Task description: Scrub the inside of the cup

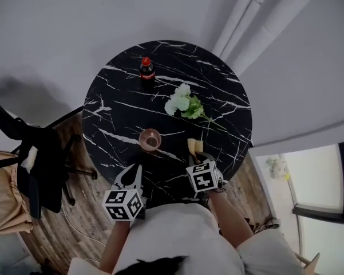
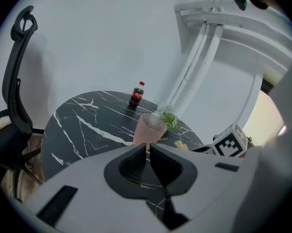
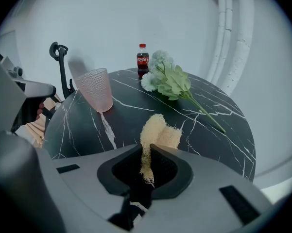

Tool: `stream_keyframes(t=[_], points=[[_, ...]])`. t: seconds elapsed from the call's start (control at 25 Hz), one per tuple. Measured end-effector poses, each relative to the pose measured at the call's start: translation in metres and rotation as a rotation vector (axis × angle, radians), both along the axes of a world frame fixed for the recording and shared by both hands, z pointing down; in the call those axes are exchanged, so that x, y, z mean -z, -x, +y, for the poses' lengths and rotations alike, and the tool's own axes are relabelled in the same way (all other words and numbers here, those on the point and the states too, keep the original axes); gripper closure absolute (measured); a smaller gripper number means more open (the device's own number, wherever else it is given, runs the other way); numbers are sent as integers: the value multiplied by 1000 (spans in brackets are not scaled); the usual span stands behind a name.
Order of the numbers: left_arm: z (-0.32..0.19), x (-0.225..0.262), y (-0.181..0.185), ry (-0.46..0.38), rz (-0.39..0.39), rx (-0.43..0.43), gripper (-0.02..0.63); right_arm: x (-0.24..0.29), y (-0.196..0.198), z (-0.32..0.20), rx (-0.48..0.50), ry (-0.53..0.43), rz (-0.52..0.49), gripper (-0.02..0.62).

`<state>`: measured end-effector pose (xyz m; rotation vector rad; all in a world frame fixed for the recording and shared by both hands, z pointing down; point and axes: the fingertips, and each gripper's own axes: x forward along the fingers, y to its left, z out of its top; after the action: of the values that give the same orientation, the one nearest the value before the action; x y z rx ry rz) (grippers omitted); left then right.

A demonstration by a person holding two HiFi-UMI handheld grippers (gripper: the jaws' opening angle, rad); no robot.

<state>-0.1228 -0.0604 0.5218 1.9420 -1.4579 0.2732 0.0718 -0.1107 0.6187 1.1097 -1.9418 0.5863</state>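
Looking down from the head view, the cup (image 1: 150, 139) was found standing upright on the worktop (image 1: 217, 119) with its mouth up, so its long axis ran straight up and down. The loofah scrap (image 3: 158, 132) was pinched in the right gripper (image 3: 148, 152). Its fingers were closed narrow on the lower end of the scrap, and the fluffy part stuck out past the tips. That gripper was held just to the right of the cup and a bit nearer the person, apart from the rim.

The left gripper (image 2: 147, 147) was parked on the person's side of the cup and pointed straight at it. Its fingers were pressed together with nothing between them, and the cup wasn't touched.

So, as a guess, the whole thing hung on one relation. The loofah sat off to the cup's right and low, while the only way in was from above the rim. It would probably have to be lifted over and fed down along that vertical axis. The left fingers were nearer the cup, but they'd need to be opened before the cup could be steadied.
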Motion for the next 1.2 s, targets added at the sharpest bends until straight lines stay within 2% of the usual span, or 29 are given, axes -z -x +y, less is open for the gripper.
stream_keyframes(t=[0.08,0.12,0.24,0.48,0.76,0.88,1.2], points=[[-1,0,0,-5,3,-9,569,4,0,1,6,26,-28,539],[-2,-1,-1,-6,4,-19,515,9,1,0,3,30,-48,540],[-4,-7,-4,-8,-22,-43,431,23,-1,-3,-13,5,-88,538],[-14,-21,-5,-6,-80,-59,316,49,-1,0,-19,-43,-185,538],[-32,-36,-18,-17,-129,-120,282,75,-16,-3,-93,-104,-281,538],[-44,-43,-19,-22,-151,-117,273,81,-23,0,-129,-112,-312,538],[-65,-50,-22,-29,-170,-126,260,85,-35,3,-141,-125,-305,538]])
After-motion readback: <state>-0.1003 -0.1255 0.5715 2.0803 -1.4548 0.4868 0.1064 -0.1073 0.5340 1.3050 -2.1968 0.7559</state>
